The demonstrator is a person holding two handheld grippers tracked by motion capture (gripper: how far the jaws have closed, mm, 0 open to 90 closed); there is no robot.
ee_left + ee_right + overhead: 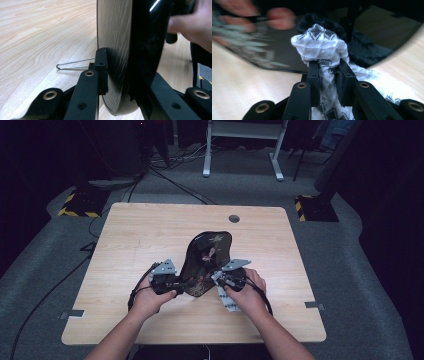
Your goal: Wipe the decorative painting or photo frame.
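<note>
While no writing is legible, left tool [119, 75] clamps glossy black tray [207, 262]; right tool [329, 72] pinches patterned cloth [322, 43], perhaps touching tray.

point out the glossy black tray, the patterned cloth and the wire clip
glossy black tray [212, 251], high view, on its shiny top face
patterned cloth [319, 42], right gripper view, on the bunched tip above the jaws
wire clip [71, 64], left gripper view, on its thin metal loop

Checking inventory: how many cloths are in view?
1. The cloth, white with black zigzags, is clamped in the right tongs at the near right edge of the black tray. More could be hidden under the tray.
</note>
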